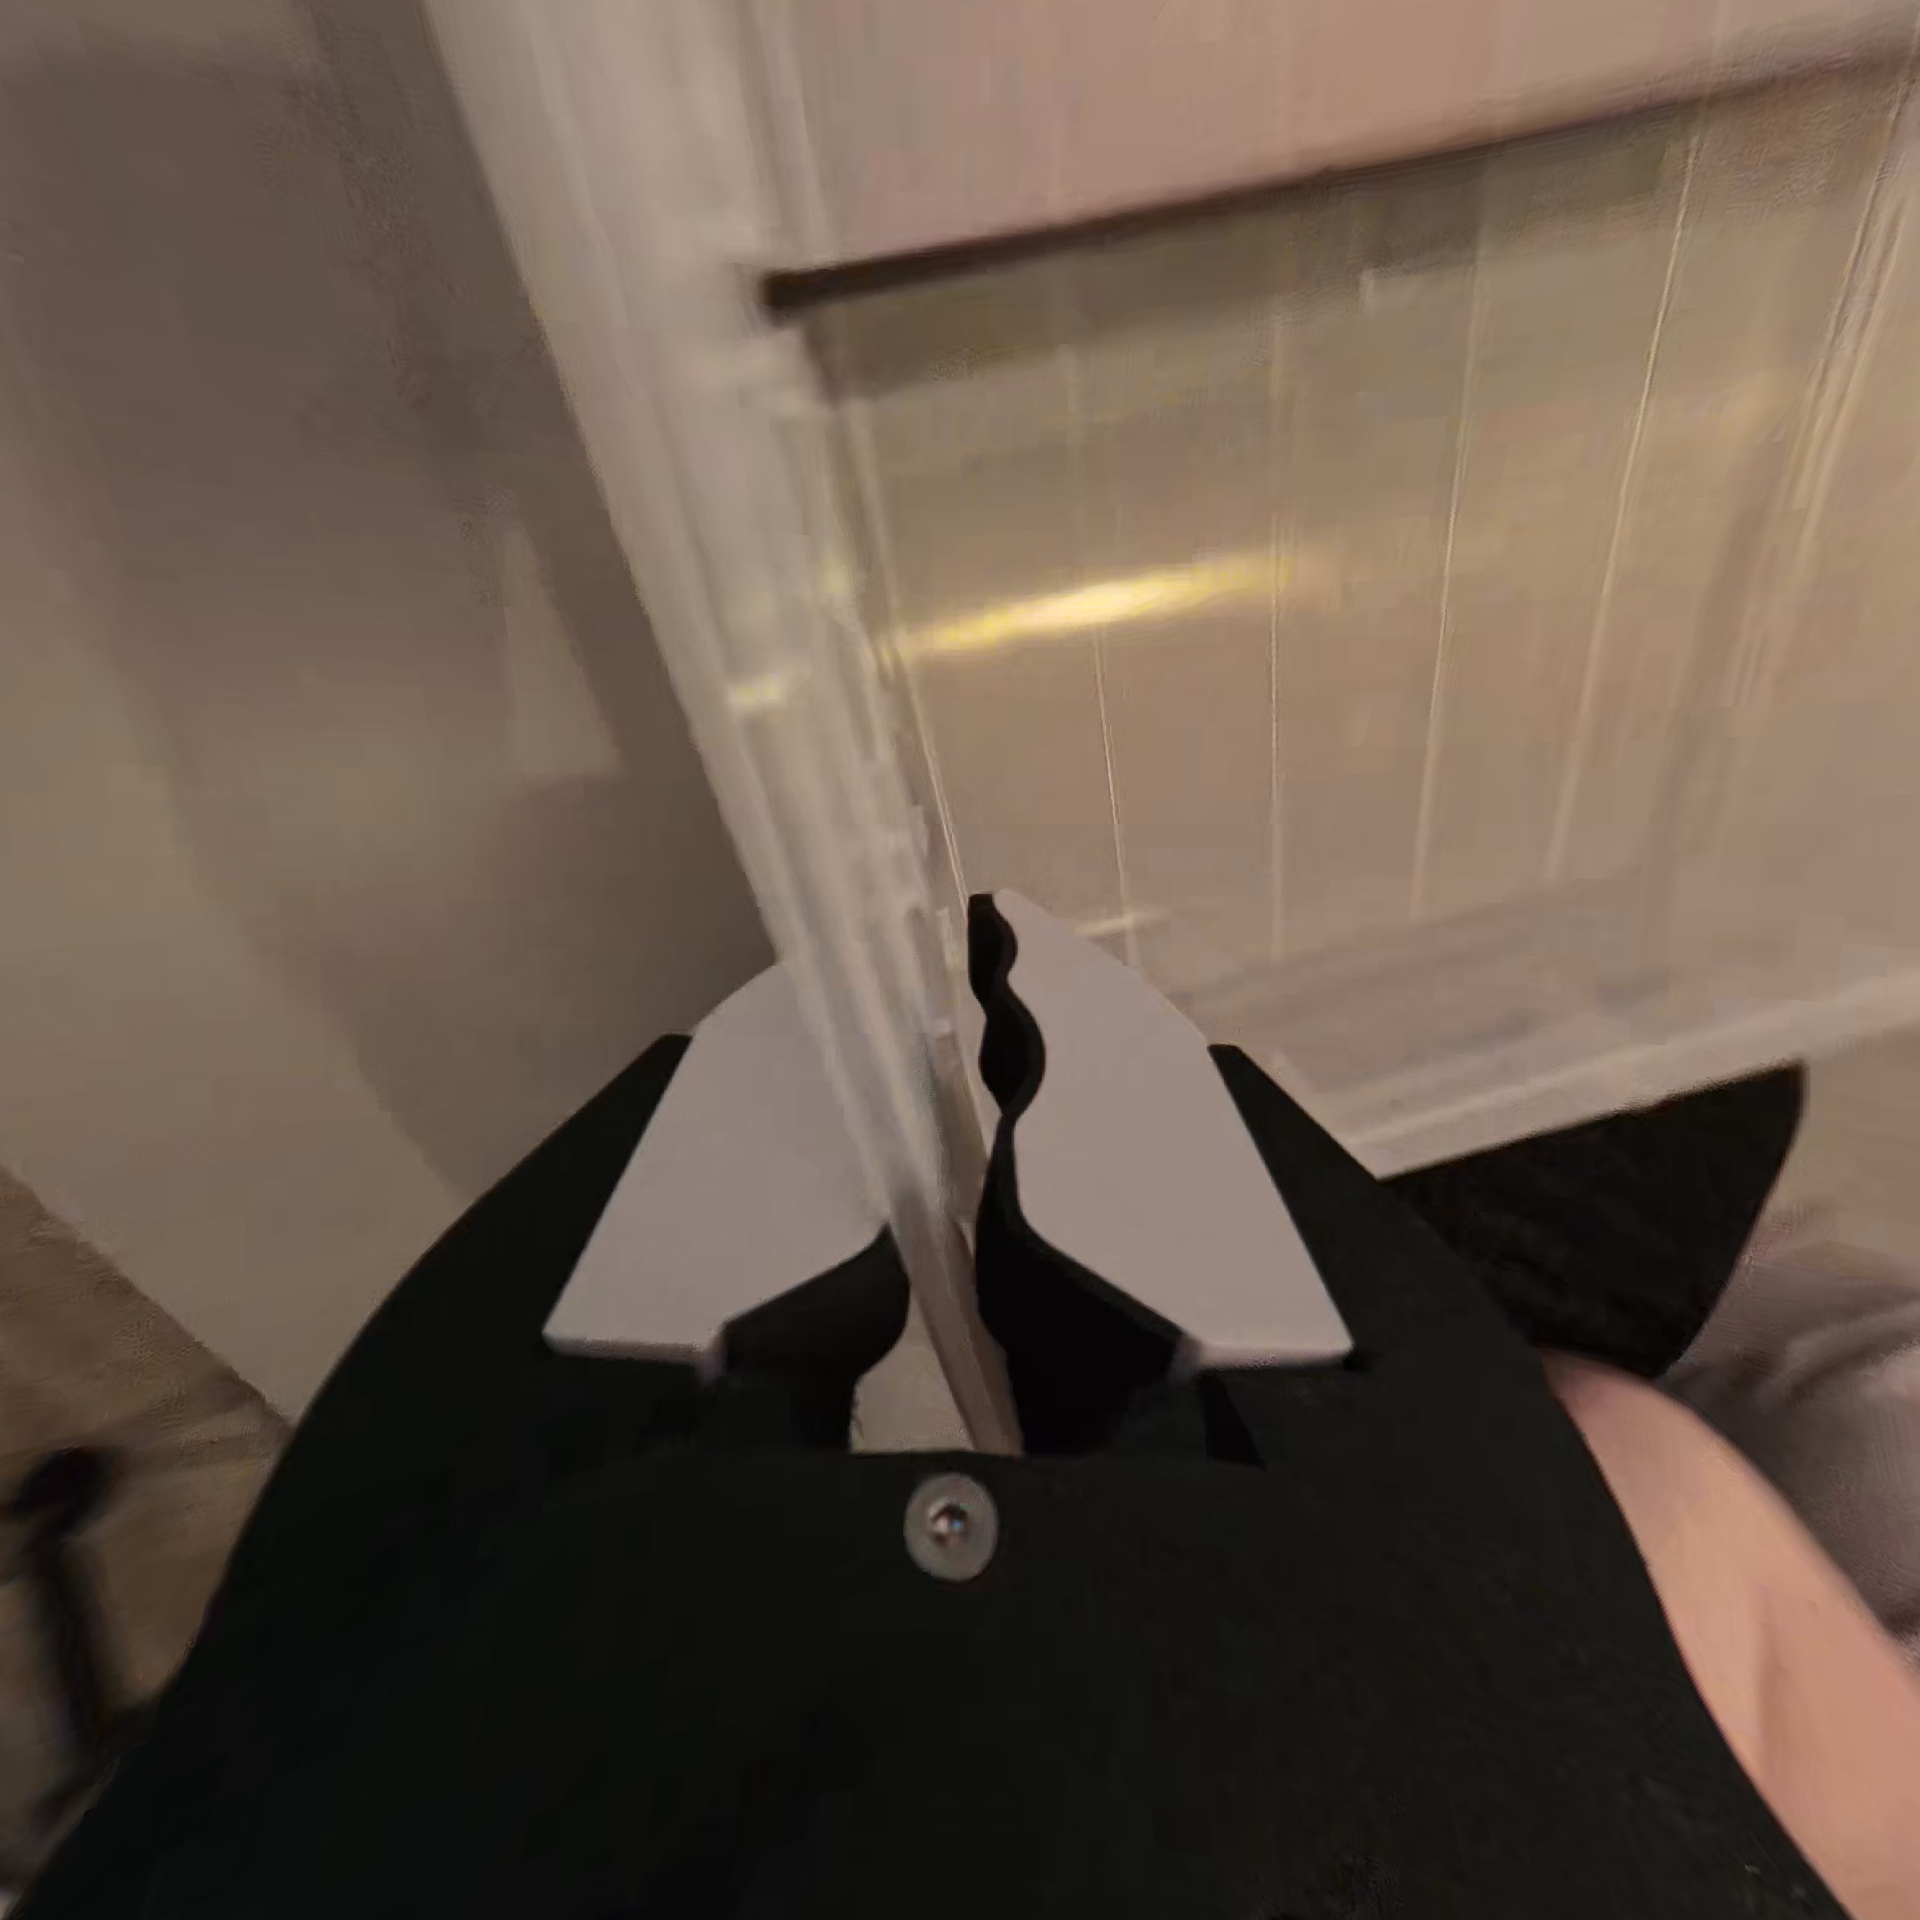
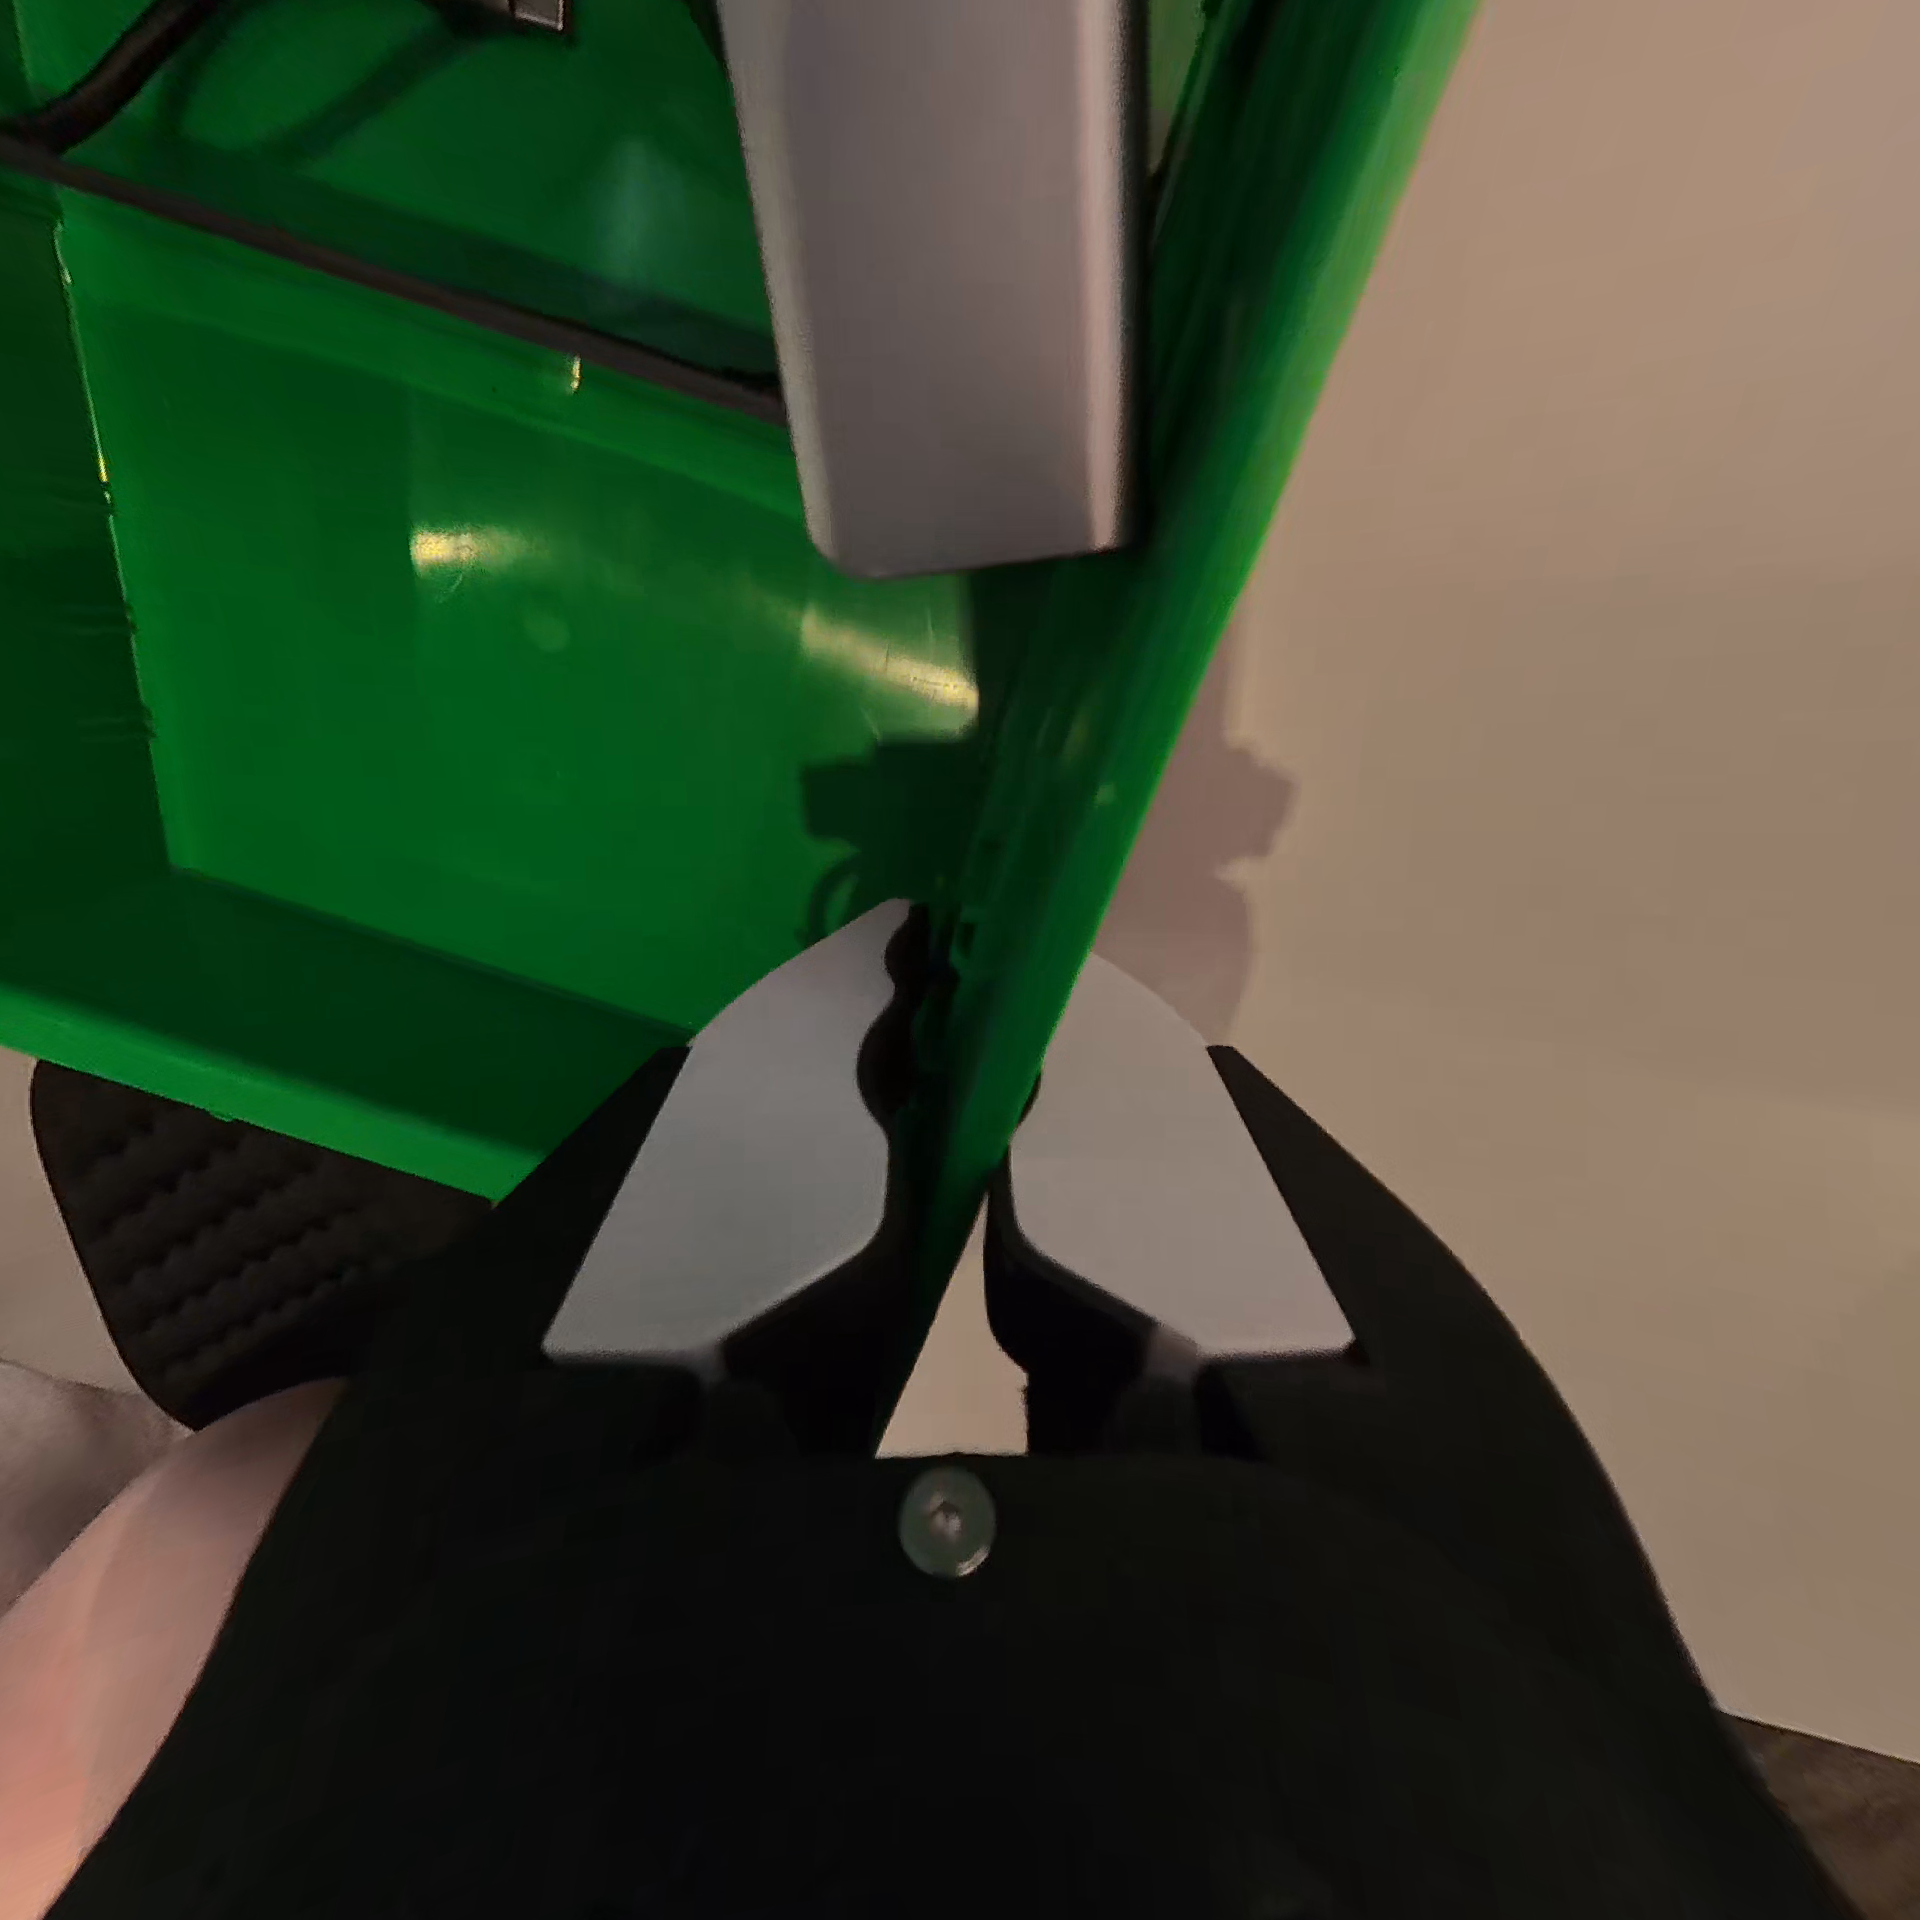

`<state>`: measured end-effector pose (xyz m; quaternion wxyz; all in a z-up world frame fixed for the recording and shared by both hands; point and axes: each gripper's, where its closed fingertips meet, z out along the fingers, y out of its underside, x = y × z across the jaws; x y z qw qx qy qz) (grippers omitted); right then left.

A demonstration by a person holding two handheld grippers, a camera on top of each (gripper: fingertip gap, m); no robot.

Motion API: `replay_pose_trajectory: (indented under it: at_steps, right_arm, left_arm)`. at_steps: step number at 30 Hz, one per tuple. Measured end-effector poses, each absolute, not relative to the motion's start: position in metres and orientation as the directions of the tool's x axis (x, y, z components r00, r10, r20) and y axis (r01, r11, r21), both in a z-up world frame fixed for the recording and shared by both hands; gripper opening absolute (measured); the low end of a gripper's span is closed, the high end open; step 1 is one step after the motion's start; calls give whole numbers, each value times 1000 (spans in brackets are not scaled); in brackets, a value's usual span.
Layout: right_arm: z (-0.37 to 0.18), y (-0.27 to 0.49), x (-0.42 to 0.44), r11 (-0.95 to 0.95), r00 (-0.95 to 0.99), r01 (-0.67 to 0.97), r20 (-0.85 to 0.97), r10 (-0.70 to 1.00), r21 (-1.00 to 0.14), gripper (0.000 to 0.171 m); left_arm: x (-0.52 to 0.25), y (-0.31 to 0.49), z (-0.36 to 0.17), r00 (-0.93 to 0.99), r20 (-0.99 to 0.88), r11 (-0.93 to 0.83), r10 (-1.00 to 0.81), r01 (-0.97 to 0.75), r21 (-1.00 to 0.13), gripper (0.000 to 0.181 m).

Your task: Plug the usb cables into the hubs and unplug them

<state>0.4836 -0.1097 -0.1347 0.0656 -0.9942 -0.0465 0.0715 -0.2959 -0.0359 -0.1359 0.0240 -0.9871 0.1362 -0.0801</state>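
In the left wrist view, my left gripper [image 1: 914, 977] is shut on the side wall of a clear plastic bin [image 1: 1351, 644]; the wall runs up between the two fingers. The view is blurred and I see nothing inside this bin. In the right wrist view, my right gripper [image 2: 971, 966] is shut on the side wall of a green plastic bin [image 2: 468, 675]. A grey hub [image 2: 935, 291] lies inside the green bin against that wall. A black cable [image 2: 364, 270] runs across the bin floor to the hub. A metal plug end [image 2: 530, 12] shows at the top edge.
A pale surface [image 1: 260, 623] lies left of the clear bin and also right of the green bin [image 2: 1558, 727]. A black textured part [image 1: 1610, 1236] sticks out beside each gripper. A hand [image 1: 1766, 1662] shows at the lower corner of each view. My hands' fingertips stand some 80 cm from each other.
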Motion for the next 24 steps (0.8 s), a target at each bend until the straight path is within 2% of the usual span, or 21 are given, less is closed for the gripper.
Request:
replay_pose_trajectory:
  at_steps: [2,8,13,24]
  right_arm:
    - [-135,-107,479,-985,983,105,-136,124,-135,11]
    - [-134,-99,453,-979,970,181,-148,193,-95,12]
    - [-133,-96,421,-966,952,258,-167,258,-24,13]
    - [-128,-103,351,-919,909,373,-249,335,126,17]
  left_arm:
    - [-275,-45,-138,924,170,-937,-343,-350,9,16]
    - [-232,-43,-137,923,182,-923,-338,-363,127,9]
    - [-197,-62,-134,928,185,-894,-324,-364,260,11]
    - [-135,-75,-130,895,230,-840,-383,-441,316,16]
